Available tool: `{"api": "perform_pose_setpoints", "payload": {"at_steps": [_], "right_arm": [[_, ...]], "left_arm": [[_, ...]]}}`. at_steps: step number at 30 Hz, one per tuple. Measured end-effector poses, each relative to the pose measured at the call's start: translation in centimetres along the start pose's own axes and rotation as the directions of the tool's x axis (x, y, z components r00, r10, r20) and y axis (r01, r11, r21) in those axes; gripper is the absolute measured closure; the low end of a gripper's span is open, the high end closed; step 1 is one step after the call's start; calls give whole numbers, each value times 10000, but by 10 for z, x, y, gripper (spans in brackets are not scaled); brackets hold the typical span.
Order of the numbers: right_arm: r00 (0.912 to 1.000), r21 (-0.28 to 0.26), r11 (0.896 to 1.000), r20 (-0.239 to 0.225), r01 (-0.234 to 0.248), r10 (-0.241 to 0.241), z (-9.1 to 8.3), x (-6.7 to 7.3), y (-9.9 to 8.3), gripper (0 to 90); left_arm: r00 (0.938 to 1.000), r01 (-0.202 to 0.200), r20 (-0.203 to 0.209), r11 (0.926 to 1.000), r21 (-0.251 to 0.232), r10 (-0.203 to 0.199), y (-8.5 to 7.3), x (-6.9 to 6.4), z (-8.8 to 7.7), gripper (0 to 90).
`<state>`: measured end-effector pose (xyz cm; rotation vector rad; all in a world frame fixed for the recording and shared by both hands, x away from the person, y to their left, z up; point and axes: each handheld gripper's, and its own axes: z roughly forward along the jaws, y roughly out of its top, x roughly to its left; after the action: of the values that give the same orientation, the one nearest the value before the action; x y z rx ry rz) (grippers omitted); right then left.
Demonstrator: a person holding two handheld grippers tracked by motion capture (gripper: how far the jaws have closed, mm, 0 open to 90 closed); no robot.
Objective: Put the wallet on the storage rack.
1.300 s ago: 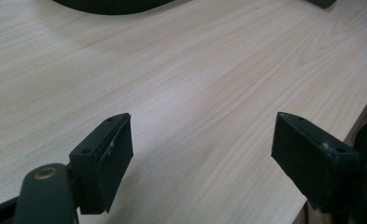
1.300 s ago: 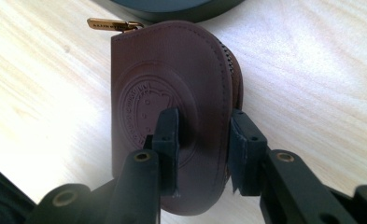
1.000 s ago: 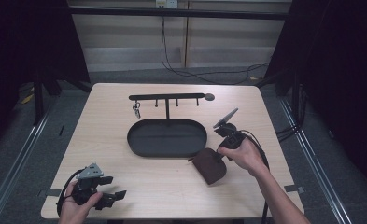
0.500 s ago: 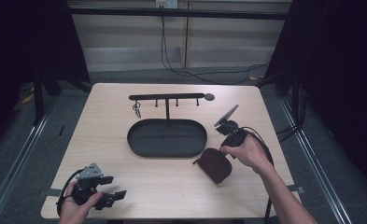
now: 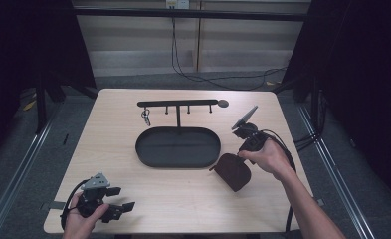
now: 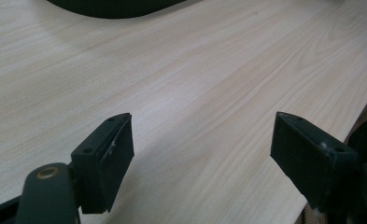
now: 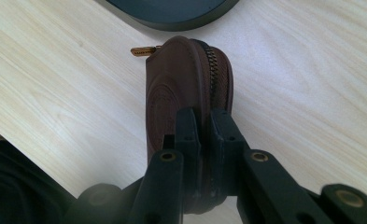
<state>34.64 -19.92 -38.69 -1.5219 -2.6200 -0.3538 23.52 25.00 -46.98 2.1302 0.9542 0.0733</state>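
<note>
My right tongs pinch the brown pouch on edge just beside the black tray, which lies toward my left, while my left tongs stay spread far away.

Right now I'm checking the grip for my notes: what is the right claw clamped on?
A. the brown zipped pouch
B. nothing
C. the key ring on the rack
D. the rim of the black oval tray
A: in the right gripper view the right claw has its jaws pressed on the edge of the brown zipped pouch, beside the zipper.
</note>
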Motion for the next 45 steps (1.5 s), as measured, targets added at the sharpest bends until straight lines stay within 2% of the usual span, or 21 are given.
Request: {"api": "perform_pose_setpoints", "payload": {"at_steps": [6, 13, 15, 21, 23, 30, 40, 45], "right_arm": [[9998, 12, 9999, 178, -127, 126, -4, -2, 1, 829], [9984, 12, 9999, 543, -132, 131, -20, -3, 4, 827], [9985, -280, 9993, 492, -237, 251, -25, -4, 4, 827], [9971, -419, 9981, 608, -441, 466, -33, -7, 5, 829], [9965, -410, 9980, 669, -471, 498, -34, -7, 6, 831], [9948, -562, 9968, 818, -566, 611, -36, -7, 10, 841], [9944, -863, 9939, 743, -688, 752, -43, -7, 18, 849], [9952, -958, 9940, 771, -528, 603, -44, -5, 26, 848]], "left_arm": [[10000, 16, 19, 10000, 27, -16, -1, 0, 0, 212], [10000, 20, -53, 10000, 42, -20, 0, 0, 0, 212], [9999, 44, -99, 10000, 26, -43, 0, 0, 0, 212], [9999, -56, -155, 9998, 170, 59, 0, -2, 1, 212], [9999, -94, -75, 9995, 299, 96, 0, -3, 2, 212], [9999, -80, -90, 9996, 264, 83, 0, -2, 2, 212], [10000, -61, -77, 9996, 275, 63, 0, -2, 2, 212], [10000, -56, -65, 9996, 285, 58, 0, -2, 2, 212]]}}
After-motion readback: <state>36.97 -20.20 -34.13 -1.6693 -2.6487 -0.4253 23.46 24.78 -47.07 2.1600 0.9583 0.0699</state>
